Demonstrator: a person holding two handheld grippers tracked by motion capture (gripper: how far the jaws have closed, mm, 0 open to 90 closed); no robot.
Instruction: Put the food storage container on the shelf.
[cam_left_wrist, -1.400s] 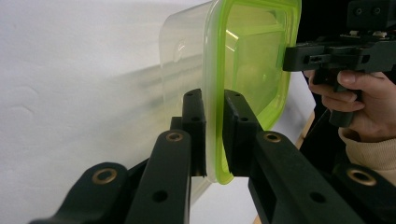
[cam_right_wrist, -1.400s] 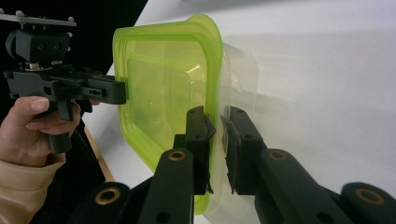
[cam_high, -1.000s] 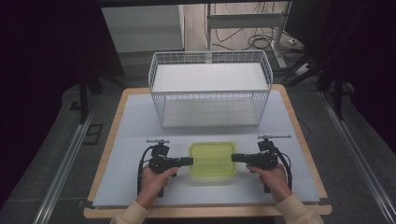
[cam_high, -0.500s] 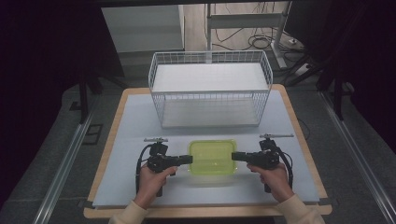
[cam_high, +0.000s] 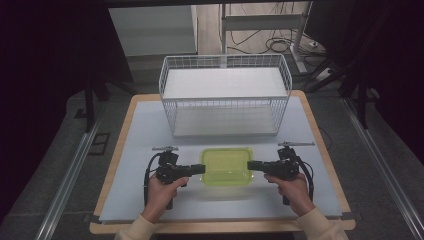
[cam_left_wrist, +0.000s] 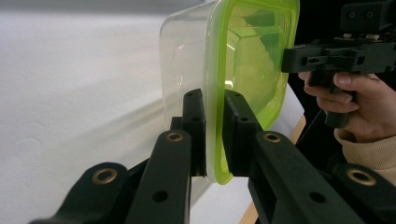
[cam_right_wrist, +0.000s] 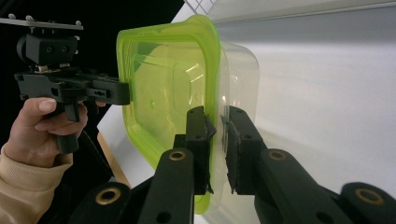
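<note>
Dark room all around, and in the middle a pale grey surface (cam_high: 150, 125) with a wire basket (cam_high: 225, 95) at the far side. Near the person sits a clear box (cam_high: 226, 166) with a green lid (cam_left_wrist: 252, 51). The left tongs (cam_high: 200, 169) are clamped on the lid's rim at one end, and the right tongs (cam_high: 251, 165) are clamped on the rim at the other end. Holding both ends probably keeps the box level, so it won't tip. I think the box may be going up and into the basket, which is close behind it.
</note>
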